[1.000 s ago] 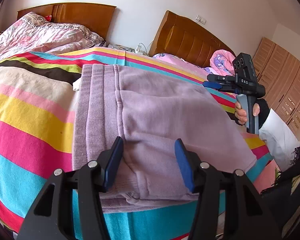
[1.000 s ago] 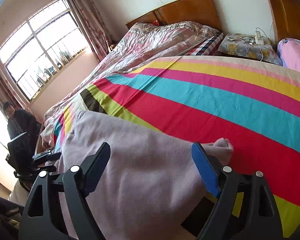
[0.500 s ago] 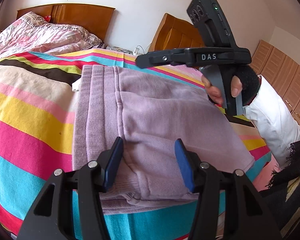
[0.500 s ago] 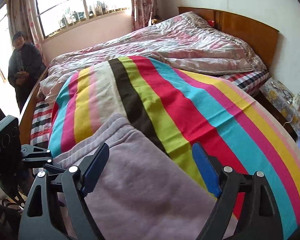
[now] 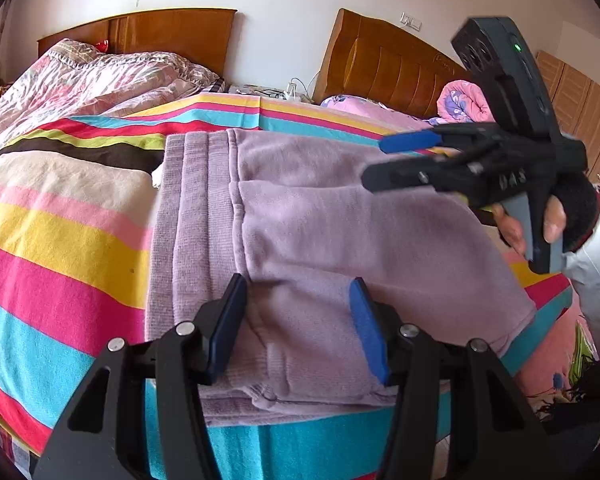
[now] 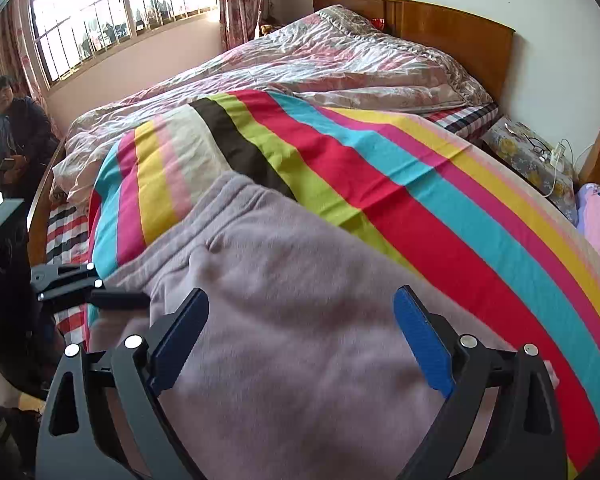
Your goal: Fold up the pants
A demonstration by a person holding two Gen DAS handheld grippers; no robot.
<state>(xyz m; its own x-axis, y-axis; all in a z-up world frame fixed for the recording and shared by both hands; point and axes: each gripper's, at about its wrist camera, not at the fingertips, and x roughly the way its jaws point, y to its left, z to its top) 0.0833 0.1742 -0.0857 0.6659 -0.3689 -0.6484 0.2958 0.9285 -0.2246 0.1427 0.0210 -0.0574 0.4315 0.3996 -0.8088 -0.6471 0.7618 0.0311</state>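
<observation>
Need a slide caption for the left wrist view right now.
Open left gripper over folded lilac pants on striped bedspread; right gripper hovers above, empty.

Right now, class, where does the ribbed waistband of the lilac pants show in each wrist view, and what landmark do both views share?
Left wrist view: the waistband runs down the left-centre, left of the left gripper.
Right wrist view: the waistband sits mid-left, above the right gripper.
Shared landmark: the black stripe of the striped blanket beside it.

The bed (image 5: 80, 240) wears a rainbow-striped sheet (image 6: 420, 208). Lilac pants (image 5: 320, 232) lie folded flat on it. A crumpled floral quilt (image 6: 340, 64) lies alongside.
</observation>
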